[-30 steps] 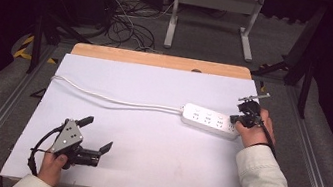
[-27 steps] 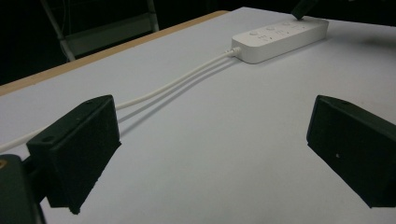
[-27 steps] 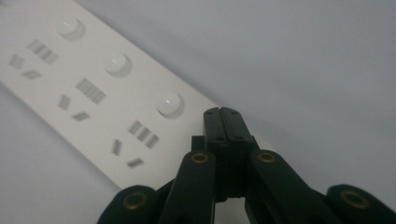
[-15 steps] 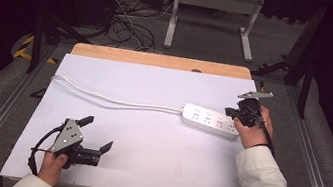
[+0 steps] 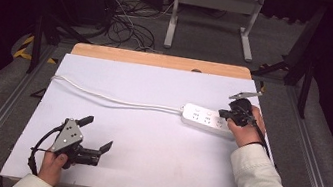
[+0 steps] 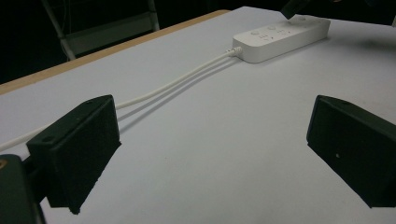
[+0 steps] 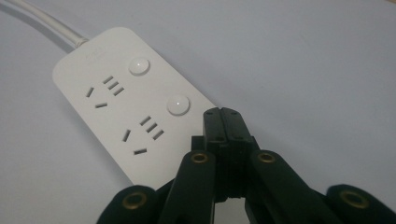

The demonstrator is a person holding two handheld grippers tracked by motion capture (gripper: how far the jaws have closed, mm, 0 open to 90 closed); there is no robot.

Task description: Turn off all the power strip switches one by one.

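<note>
No legible text or labels on the power strip [image 7: 135, 112]

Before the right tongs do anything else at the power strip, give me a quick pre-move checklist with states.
1. Right tongs shut, jaws pressed together: ok.
2. Their tip over the power strip at its end away from the cord: ok.
3. Tip actually touching a switch button: cannot tell, the tongs cover that end.
4. Two round buttons and their sockets unobstructed, nothing plugged in: ok.
5. Left tongs open, well away from the strip: ok.
6. Cord lying slack across the table, out of the right hand's path: ok.
</note>
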